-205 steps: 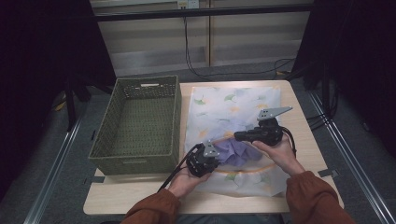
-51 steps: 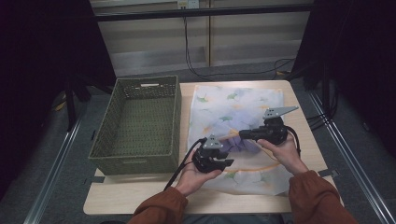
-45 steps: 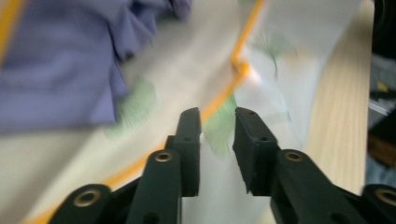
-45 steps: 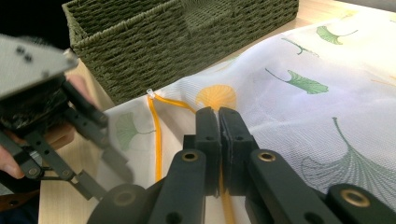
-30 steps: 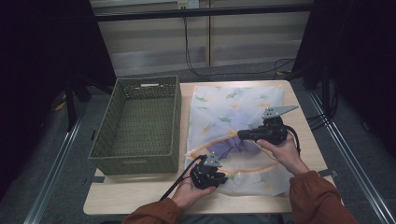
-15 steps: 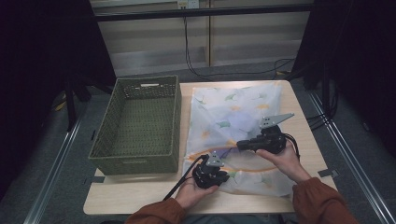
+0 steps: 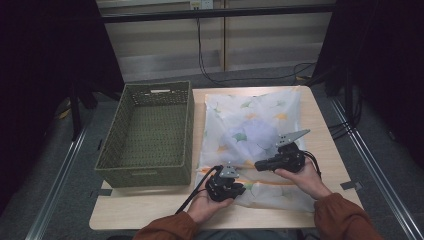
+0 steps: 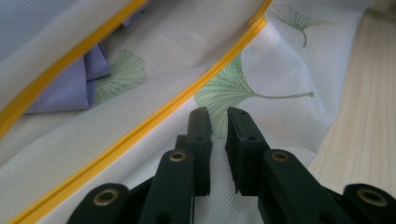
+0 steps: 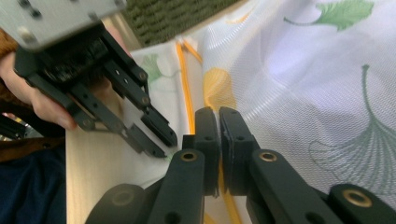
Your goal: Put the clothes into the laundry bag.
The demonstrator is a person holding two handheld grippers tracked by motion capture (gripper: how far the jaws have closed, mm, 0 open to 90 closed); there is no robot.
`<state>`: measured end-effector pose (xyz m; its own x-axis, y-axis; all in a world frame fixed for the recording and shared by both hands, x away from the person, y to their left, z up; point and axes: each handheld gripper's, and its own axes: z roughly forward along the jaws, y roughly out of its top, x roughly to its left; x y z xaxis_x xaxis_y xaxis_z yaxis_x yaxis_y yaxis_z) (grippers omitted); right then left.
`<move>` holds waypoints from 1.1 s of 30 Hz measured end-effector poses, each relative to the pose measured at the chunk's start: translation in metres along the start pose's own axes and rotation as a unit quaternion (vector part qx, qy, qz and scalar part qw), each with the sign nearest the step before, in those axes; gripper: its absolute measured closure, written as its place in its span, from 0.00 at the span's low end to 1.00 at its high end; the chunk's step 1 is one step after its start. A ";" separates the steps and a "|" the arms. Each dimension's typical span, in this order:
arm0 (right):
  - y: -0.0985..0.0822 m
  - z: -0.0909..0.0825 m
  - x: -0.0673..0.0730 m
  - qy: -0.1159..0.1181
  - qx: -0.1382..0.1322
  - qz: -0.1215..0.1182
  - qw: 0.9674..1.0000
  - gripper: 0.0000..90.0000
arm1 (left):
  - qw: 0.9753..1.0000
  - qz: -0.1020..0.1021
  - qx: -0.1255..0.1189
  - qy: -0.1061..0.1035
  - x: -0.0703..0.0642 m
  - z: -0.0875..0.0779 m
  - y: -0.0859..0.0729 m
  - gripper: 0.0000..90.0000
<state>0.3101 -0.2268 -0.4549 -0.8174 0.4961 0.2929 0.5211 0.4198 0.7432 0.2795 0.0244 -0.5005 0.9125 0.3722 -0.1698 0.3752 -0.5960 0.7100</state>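
White mesh bag [image 7: 255, 125] – green-yellow leaf print, yellow zipper [image 8: 154, 126], olive basket [image 7: 150, 130]

A green woven basket [image 7: 148, 131] stands on the wooden table [image 7: 325, 125], well off to the jaws' left. Black cables [image 7: 210, 60] trail across the floor beyond them.

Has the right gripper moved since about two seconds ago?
Yes. In the high view the right gripper has come toward the table's near edge, further from the green basket's far end, down the mesh laundry bag.
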 end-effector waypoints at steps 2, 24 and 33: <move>-0.002 0.001 -0.001 0.004 0.003 0.003 1.000 0.96 | 1.000 -0.006 -0.002 -0.001 0.000 0.000 0.000 0.88; -0.021 0.027 -0.009 -0.014 0.068 0.003 0.998 0.89 | 1.000 -0.026 -0.004 0.003 0.009 -0.015 -0.004 0.80; -0.011 0.024 -0.001 -0.003 0.035 -0.005 0.999 0.80 | 1.000 -0.018 0.007 0.009 0.009 -0.017 -0.011 0.80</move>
<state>0.3110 -0.2136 -0.4775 -0.8212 0.4957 0.2826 0.5293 0.4769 0.7017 0.2806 0.0462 -0.4980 0.8952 0.4067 -0.1822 0.4102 -0.5922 0.6935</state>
